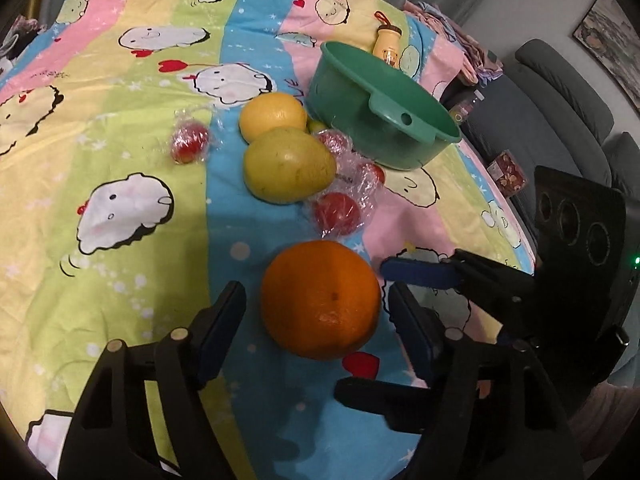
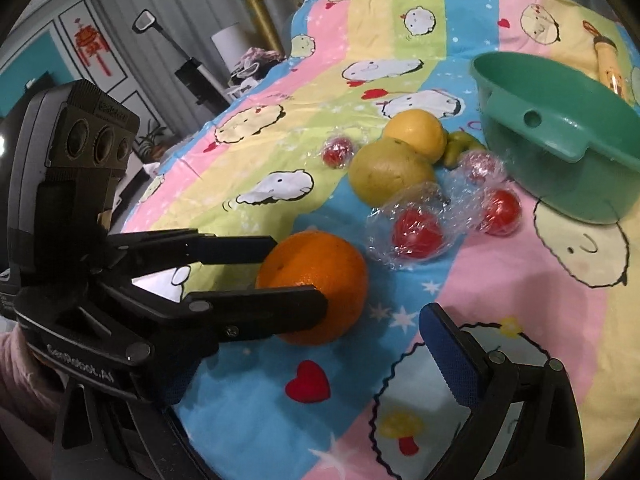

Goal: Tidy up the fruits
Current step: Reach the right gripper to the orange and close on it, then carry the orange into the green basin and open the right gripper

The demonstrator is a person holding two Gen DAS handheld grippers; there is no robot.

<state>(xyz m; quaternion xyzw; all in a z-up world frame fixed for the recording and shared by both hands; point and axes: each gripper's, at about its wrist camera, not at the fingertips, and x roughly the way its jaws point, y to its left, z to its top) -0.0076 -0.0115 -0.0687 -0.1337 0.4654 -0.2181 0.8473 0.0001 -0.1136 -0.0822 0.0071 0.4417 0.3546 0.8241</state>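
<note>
A big orange [image 1: 320, 300] lies on the cartoon-print cloth between the open fingers of my left gripper [image 1: 316, 312]; it also shows in the right wrist view [image 2: 316, 276] with the left gripper [image 2: 296, 280] around it, not clamped. My right gripper [image 2: 304, 360] is open and empty just right of the orange; only its right finger shows clearly in its own view. It shows in the left wrist view [image 1: 392, 328]. Beyond lie a yellow-green pomelo [image 1: 288, 166], a yellow grapefruit [image 1: 274, 116], several plastic-wrapped red fruits [image 1: 336, 214] and a tilted empty green basin [image 1: 380, 104].
A small yellow bottle [image 1: 387, 42] lies behind the basin. The cloth's edge [image 1: 516, 216] drops off at the right toward a grey sofa [image 1: 560, 92]. A small green fruit [image 2: 456, 148] sits between grapefruit and basin.
</note>
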